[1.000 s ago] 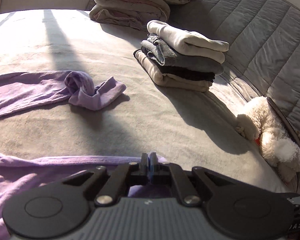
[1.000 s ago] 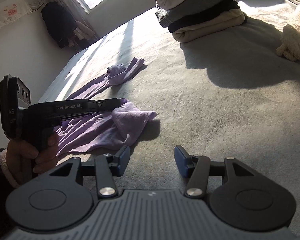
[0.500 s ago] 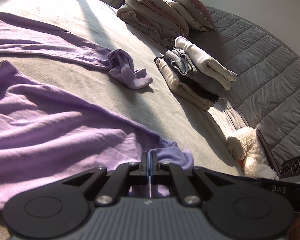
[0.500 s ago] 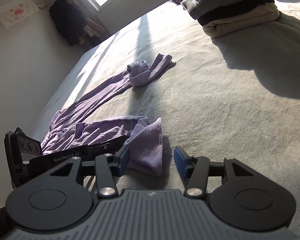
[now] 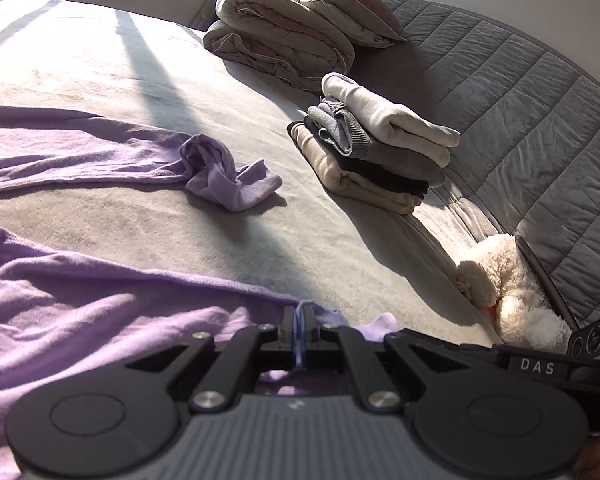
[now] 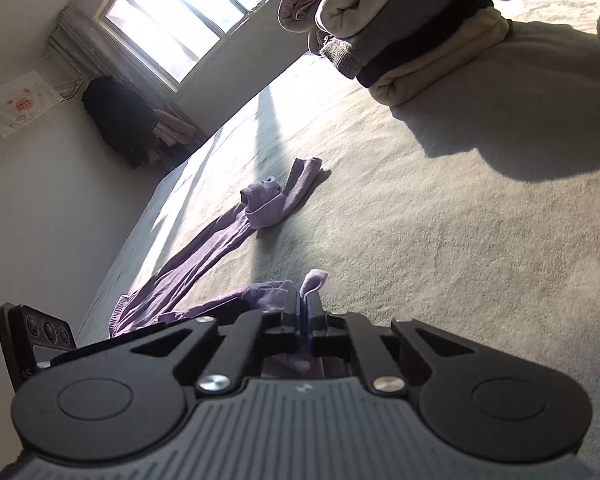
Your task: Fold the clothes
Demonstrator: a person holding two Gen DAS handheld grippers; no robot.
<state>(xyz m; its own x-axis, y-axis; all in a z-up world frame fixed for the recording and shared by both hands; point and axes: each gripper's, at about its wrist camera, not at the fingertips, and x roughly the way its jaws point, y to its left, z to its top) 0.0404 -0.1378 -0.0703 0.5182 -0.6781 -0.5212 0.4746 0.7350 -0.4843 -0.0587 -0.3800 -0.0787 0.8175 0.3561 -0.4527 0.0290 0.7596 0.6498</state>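
Note:
A lilac long-sleeved garment [image 5: 80, 316] lies spread on the bed, one sleeve [image 5: 80, 152] stretched out with its cuff bunched [image 5: 224, 178]. My left gripper [image 5: 299, 320] is shut on the garment's near corner. My right gripper [image 6: 304, 312] is shut on a corner of the same garment [image 6: 268, 294], a small flap [image 6: 314, 280] sticking up past the fingers. The far sleeve shows in the right wrist view [image 6: 220, 240]. The left gripper's body shows at the lower left of the right wrist view [image 6: 36, 340].
A stack of folded clothes [image 5: 380, 148] sits on the bed near the grey quilted headboard [image 5: 520, 120]. Folded bedding and a pillow [image 5: 292, 40] lie behind it. A white plush toy [image 5: 512, 292] rests at the right. A window [image 6: 180, 20] and dark hanging clothes [image 6: 120, 120] are beyond.
My right gripper has closed on the garment's corner; it was open before. My left gripper stays shut on the cloth and has shifted as both grippers came close together.

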